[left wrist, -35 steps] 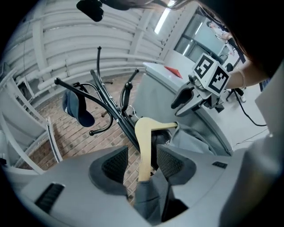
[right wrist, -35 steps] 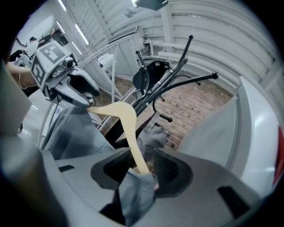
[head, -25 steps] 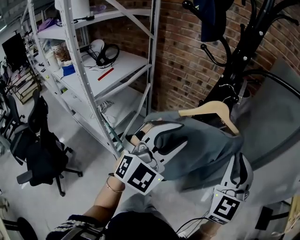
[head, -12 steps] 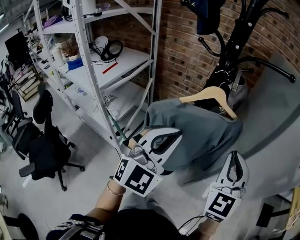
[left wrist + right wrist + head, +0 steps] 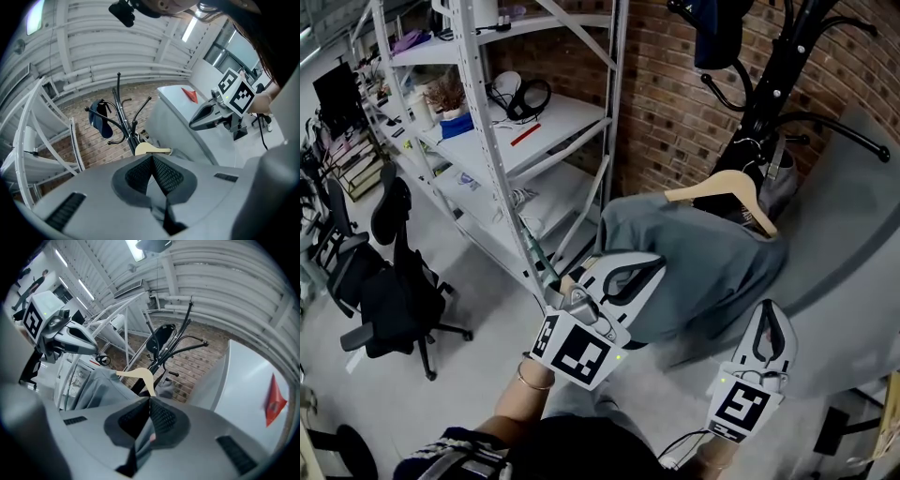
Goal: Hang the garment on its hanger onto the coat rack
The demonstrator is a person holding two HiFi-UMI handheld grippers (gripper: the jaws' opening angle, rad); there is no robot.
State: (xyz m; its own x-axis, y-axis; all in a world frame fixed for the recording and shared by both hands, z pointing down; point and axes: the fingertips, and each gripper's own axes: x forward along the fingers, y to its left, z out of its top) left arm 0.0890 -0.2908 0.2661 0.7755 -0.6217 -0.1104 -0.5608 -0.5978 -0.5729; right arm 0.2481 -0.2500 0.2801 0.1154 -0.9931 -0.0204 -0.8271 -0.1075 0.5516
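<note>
Both my claws are closed on nothing. Left claw (image 5: 656, 266) points at the left edge of the garment (image 5: 703, 253), right claw (image 5: 772, 309) sits just near of it. The garment hangs on its hanger (image 5: 727, 192) against the rack (image 5: 787, 75), far right.

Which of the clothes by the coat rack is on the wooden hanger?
The grey garment, draped over the wooden hanger in front of the coat rack. The dark blue garment instead hangs high on the rack, with no hanger showing.
</note>
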